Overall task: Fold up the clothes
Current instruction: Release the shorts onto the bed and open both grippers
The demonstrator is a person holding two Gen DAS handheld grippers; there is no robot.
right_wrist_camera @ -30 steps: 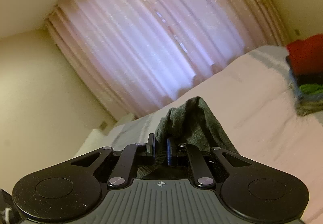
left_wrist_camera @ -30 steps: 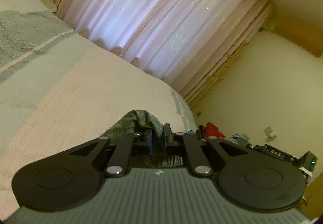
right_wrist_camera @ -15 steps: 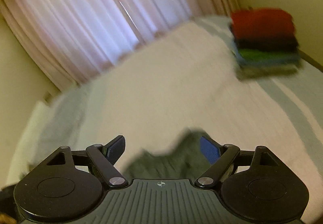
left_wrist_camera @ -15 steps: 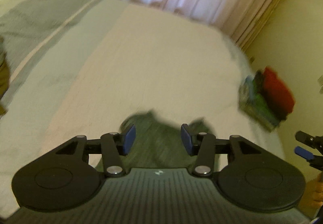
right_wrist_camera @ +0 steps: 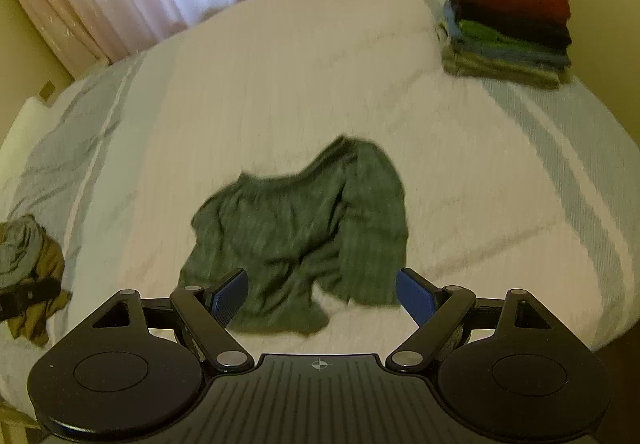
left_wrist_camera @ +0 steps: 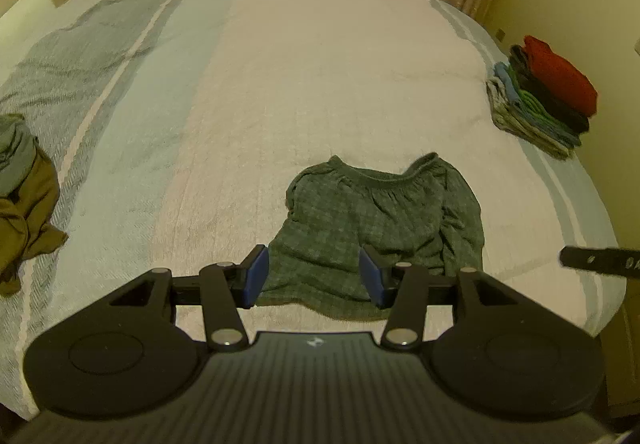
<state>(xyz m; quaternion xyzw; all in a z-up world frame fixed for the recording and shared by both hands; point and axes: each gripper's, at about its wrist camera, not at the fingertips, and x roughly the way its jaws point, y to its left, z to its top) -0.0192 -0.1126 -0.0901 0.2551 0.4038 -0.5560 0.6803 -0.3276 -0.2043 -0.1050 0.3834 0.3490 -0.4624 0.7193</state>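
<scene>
Looking through my left wrist camera, I see the left gripper (left_wrist_camera: 312,276) wide open and empty above the near edge of a green top (left_wrist_camera: 384,228) lying crumpled on the bed (left_wrist_camera: 320,64). Folded clothes (left_wrist_camera: 540,96) are stacked far right; unfolded ones (left_wrist_camera: 24,200) sit far left. From the right wrist camera, my right gripper (right_wrist_camera: 322,296) hangs wide open, empty, just above the top (right_wrist_camera: 296,236).
</scene>
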